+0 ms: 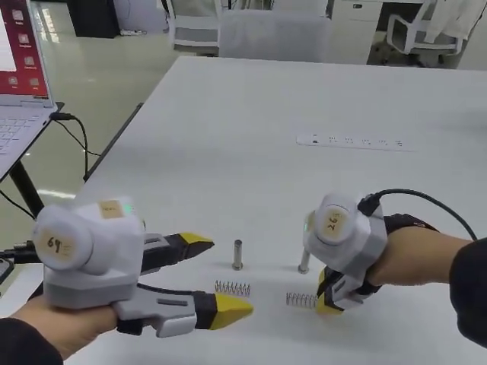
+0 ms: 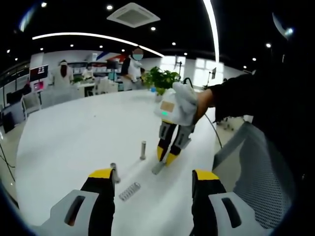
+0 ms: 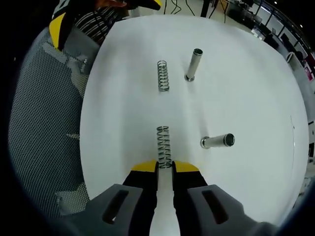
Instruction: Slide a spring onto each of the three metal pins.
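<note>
Two short metal pins [image 1: 237, 255] [image 1: 304, 261] stand upright on the white table [image 1: 251, 137]. One loose spring [image 1: 232, 288] lies flat in front of the left pin. A second spring [image 1: 300, 299] lies by the right pin, and my right gripper [image 1: 329, 303] points down at the table, shut on its near end. The right gripper view shows that spring [image 3: 164, 142] running out from my right gripper [image 3: 165, 166], with the other spring [image 3: 163, 75] and both pins [image 3: 193, 64] [image 3: 218, 141] beyond. My left gripper [image 1: 217, 275] hovers open, its yellow tips either side of the loose spring [image 2: 129, 191].
A white power strip [image 1: 355, 141] lies further back on the table. A laptop [image 1: 19, 76] with cables sits on a stand to the left, past the table's edge. A mesh chair [image 3: 49, 123] is beside the near edge. Office chairs stand behind.
</note>
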Demonstrator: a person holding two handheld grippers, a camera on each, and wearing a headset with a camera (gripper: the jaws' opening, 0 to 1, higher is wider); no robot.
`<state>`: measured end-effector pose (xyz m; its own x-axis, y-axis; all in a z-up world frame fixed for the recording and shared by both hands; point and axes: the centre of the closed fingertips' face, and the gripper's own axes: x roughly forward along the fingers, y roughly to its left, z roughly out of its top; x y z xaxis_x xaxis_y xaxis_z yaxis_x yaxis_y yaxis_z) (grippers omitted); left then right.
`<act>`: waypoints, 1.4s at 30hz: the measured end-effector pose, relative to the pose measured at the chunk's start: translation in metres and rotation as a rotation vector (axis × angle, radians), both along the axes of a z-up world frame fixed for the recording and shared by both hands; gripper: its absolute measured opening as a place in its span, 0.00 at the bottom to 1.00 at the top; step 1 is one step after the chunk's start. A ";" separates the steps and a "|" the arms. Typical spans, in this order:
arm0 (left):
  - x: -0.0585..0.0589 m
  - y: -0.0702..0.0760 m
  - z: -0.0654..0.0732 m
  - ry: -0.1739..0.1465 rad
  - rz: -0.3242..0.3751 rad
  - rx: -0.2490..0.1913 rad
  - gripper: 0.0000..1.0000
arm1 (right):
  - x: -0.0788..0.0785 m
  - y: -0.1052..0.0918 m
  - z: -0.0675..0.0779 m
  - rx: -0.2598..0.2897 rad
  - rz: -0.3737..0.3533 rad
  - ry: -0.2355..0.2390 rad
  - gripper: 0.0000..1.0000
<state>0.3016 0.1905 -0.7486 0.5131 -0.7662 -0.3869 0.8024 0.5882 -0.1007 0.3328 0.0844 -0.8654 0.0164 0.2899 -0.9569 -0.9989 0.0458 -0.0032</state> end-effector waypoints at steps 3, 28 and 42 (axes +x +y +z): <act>-0.001 -0.002 -0.001 0.000 -0.013 0.007 0.58 | -0.002 -0.001 0.004 0.005 -0.006 0.002 0.08; -0.006 -0.031 0.003 -0.040 -0.177 0.038 0.47 | -0.024 0.016 0.097 0.169 -0.034 -0.015 0.07; -0.010 -0.040 0.007 -0.091 -0.223 0.036 0.30 | -0.044 0.050 0.133 0.280 -0.017 0.018 0.07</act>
